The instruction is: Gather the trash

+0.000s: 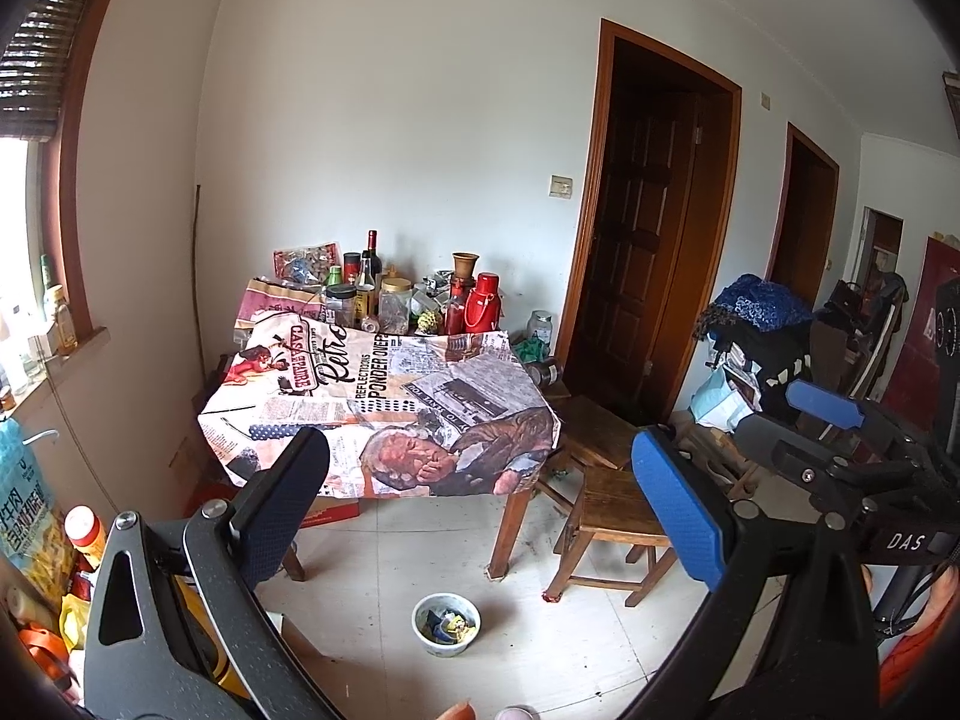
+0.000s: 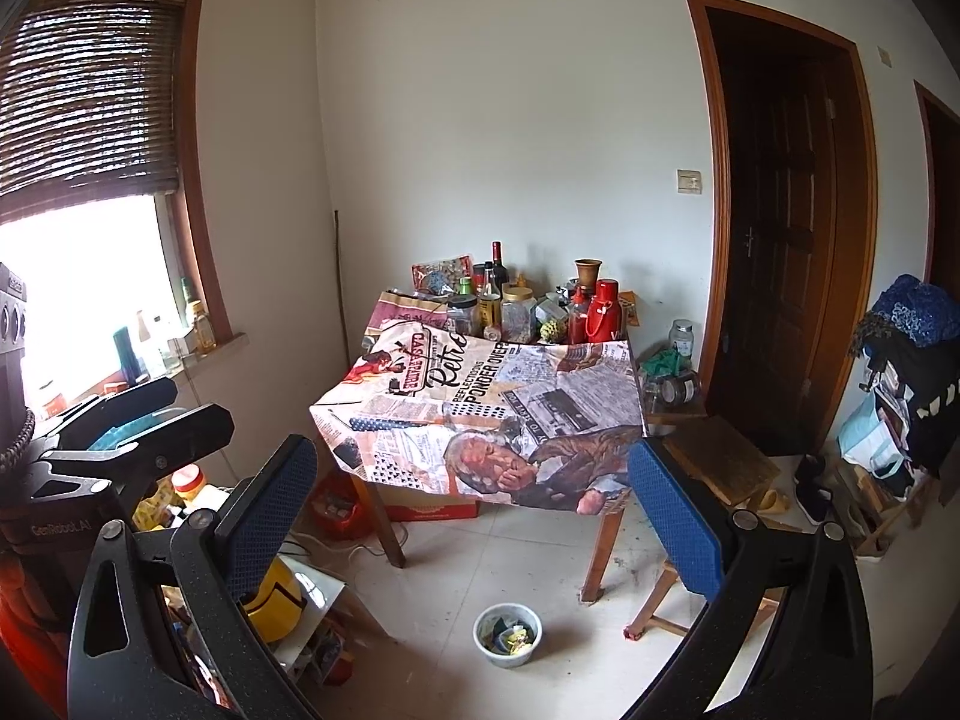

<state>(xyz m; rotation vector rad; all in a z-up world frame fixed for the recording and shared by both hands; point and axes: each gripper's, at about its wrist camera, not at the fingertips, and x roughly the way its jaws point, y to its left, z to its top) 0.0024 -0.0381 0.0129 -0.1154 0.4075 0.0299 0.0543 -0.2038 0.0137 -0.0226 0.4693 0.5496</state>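
Trash (image 1: 447,625) sits in a small white bowl (image 1: 420,630) on the tiled floor (image 1: 390,552), just in front of the table (image 1: 384,396) draped in a newspaper-print cloth. Bottles and jars (image 1: 384,294) crowd the table's far edge by the wall. A wooden stool (image 1: 606,516) stands to the right of the table. Both the left gripper (image 1: 480,516) and the right gripper (image 2: 474,516) hang in the air with fingers spread wide, holding nothing, well apart from the bowl.

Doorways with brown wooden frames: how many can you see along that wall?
2. The nearer doorway is right of the cluttered table; the second doorway is farther right. Others may be out of view.
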